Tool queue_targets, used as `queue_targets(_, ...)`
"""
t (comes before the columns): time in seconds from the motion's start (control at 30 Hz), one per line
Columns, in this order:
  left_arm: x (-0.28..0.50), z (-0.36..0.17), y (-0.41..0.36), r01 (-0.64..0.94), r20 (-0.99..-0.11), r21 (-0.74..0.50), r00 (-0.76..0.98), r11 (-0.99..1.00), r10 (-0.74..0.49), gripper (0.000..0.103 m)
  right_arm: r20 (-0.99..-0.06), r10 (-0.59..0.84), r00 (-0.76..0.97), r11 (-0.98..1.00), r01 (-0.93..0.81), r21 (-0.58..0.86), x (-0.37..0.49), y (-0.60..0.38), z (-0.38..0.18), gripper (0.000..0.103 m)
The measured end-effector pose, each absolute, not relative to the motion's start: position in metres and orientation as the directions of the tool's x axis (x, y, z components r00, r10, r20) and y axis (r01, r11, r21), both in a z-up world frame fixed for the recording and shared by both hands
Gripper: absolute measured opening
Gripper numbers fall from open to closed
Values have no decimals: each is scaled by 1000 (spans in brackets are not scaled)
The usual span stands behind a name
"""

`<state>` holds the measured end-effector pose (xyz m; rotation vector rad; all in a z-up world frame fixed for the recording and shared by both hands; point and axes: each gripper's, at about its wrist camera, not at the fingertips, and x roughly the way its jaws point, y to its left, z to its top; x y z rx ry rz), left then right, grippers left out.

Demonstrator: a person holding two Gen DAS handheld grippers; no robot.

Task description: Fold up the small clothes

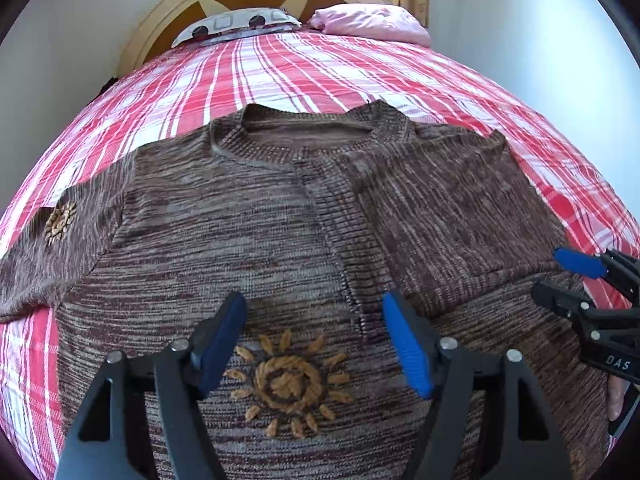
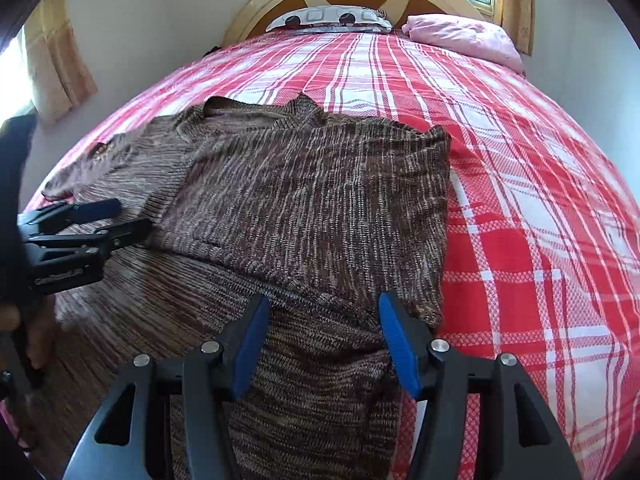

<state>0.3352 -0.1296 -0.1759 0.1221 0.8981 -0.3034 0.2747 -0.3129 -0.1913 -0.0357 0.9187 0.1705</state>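
A brown knitted sweater (image 1: 256, 224) lies flat on the bed, neck toward the headboard. It has an embroidered sun (image 1: 290, 386) on the chest and another on its left sleeve (image 1: 60, 222). Its right sleeve (image 1: 452, 208) is folded in over the body, as the right wrist view (image 2: 320, 200) also shows. My left gripper (image 1: 314, 320) is open just above the chest sun, holding nothing. My right gripper (image 2: 320, 324) is open above the sweater's right edge below the folded sleeve, holding nothing. Each gripper shows in the other's view, the right (image 1: 568, 276) and the left (image 2: 128, 220).
The bed has a red and white plaid sheet (image 2: 520, 200). A patterned pillow (image 1: 236, 26) and a pink pillow (image 1: 372, 22) lie by the wooden headboard (image 1: 168, 20). Curtains (image 2: 56, 60) hang at the left wall.
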Motion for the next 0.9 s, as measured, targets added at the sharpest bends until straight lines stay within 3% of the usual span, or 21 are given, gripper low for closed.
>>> queue_targets(0.37,311,-165,-114,319,-769,7,608,948,-199,78,-765,130,630,987,-156,40,260,-316,-184,59)
queue_targets(0.47,300,-155,-91,307,-748,21,636,951,-189,78,-748,114,654,987,-160,11,242,-312,-180,65)
queue_targets(0.5,298,-152,-81,295,-746,16,639,956,-185,79,-743,116,659,986,-167,5,239,-310,-181,69)
queue_targets(0.9,307,-146,67,-25,-738,11,674,1000,25,79,-718,76,692,985,-165,-54,228,-305,-181,69)
